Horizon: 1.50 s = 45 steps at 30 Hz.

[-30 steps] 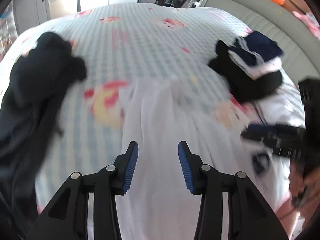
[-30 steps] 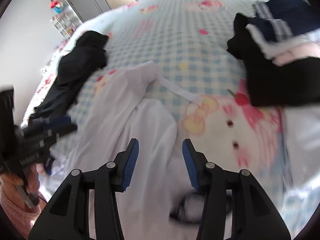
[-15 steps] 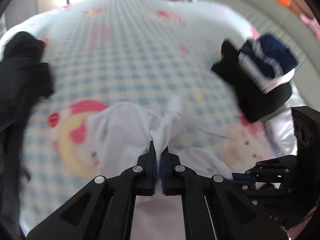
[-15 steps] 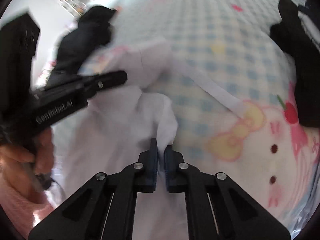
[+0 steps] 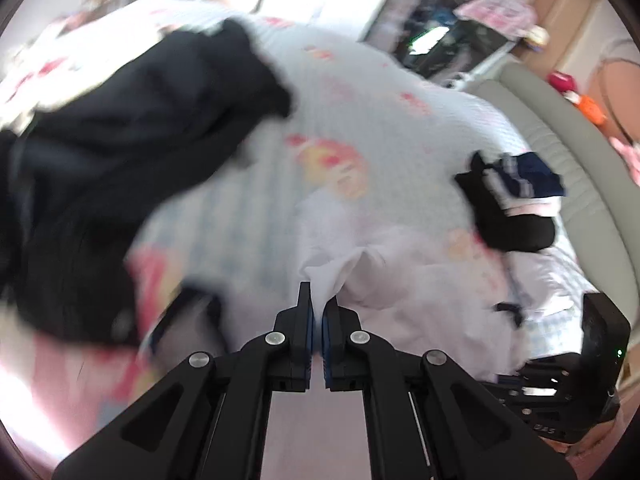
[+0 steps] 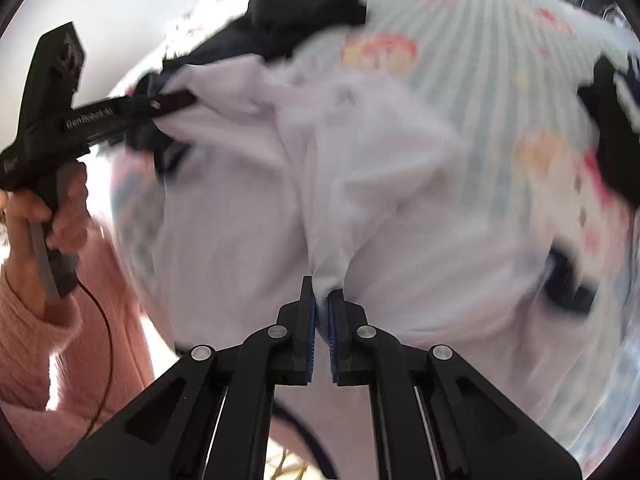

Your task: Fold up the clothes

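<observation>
Here white garment [image 6: 360, 184] pinched between both tongs [image 6: 322, 300]

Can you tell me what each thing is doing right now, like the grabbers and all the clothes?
left gripper: shut on white garment
right gripper: shut on white garment
white garment: bunched, pinched at two spots
black garment: crumpled on the bed
clothes pile: stacked on the bed

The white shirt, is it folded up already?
Not folded. The white shirt hangs bunched and wrinkled, pinched by the left gripper and right gripper.
</observation>
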Tool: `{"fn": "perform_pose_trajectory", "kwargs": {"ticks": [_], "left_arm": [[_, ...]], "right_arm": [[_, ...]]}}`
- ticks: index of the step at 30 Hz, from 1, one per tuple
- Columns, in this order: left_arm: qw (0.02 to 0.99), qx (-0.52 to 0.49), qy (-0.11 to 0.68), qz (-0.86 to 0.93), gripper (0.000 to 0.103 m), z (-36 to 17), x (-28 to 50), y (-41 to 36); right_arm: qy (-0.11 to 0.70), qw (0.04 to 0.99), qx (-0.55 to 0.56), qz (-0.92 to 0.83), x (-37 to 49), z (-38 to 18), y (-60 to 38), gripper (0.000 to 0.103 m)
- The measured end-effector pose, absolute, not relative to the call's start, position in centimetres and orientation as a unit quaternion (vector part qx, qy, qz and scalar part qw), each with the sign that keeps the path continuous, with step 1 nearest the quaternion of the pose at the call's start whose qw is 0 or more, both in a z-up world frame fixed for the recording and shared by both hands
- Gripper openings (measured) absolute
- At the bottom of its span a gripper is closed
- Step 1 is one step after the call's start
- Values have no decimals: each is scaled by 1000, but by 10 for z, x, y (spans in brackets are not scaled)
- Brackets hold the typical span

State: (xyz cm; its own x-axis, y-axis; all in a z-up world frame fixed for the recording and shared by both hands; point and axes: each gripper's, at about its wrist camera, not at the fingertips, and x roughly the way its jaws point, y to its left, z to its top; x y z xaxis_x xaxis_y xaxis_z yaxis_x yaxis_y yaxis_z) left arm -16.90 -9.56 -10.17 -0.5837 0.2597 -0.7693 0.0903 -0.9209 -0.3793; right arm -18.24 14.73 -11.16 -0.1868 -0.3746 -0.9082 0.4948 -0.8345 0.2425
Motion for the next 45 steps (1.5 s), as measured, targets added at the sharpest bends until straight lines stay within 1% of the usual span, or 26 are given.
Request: {"fn": "perform_pose_trajectory", "kwargs": {"ticks": [3,5,7,8,9,11,12,17,19,21,25,28,30,31,32,33,35,38,42,44,45], "left_arm": [[42,-475,-202,855,4,-121,-158,-106],[53,-481,-188,855,4,-124,-157,-104],[63,-480,-171,858,7,-123,-157,-102],[66,-474,-159,863,12,-120,-157,-100],[70,-468,-146,869,17,-117,-157,-97],[78,-456,-121,878,41,-110,-156,-93],[82,-450,-108,883,43,-107,-156,-90],[101,-416,-45,903,44,-91,-156,-79],[126,-414,-42,901,44,-88,-160,-77],[155,-413,-43,896,44,-87,-165,-75],[201,-418,-40,885,50,-89,-177,-62],[202,-427,-23,881,49,-99,-185,-46],[184,-432,-13,883,32,-106,-189,-40],[168,-432,-22,886,17,-107,-189,-46],[151,-429,-36,890,14,-108,-189,-55],[135,-426,-50,893,14,-108,-188,-63],[106,-419,-76,899,12,-107,-185,-79],[78,-394,-126,907,11,-96,-174,-108],[35,-361,-190,913,11,-85,-154,-145],[16,-364,-194,911,11,-86,-153,-155],[26,-371,-197,907,11,-89,-155,-157]], "right_arm": [[52,269,596,-755,-172,-123,155,5],[34,269,603,-750,-173,-116,164,7],[15,260,592,-763,-178,-101,175,8],[5,251,582,-773,-181,-91,181,11],[-3,240,568,-787,-186,-82,187,17],[-20,216,539,-814,-197,-67,197,22],[-26,206,533,-820,-205,-64,198,22],[-64,188,533,-823,-241,-65,196,23],[-88,191,528,-823,-252,-61,199,30],[-107,187,528,-822,-268,-61,205,46],[-101,154,578,-795,-302,-98,196,47],[-104,154,620,-762,-316,-133,182,47],[-116,168,635,-745,-311,-147,174,47],[-120,175,640,-739,-308,-152,170,46],[-113,180,632,-746,-304,-151,168,35],[-106,186,619,-756,-301,-148,167,10],[-90,192,599,-772,-293,-138,166,9],[-67,193,567,-798,-283,-116,170,8],[-62,190,524,-828,-269,-83,185,7],[-53,183,511,-838,-265,-73,189,7],[-49,180,504,-843,-263,-67,191,7]]}}
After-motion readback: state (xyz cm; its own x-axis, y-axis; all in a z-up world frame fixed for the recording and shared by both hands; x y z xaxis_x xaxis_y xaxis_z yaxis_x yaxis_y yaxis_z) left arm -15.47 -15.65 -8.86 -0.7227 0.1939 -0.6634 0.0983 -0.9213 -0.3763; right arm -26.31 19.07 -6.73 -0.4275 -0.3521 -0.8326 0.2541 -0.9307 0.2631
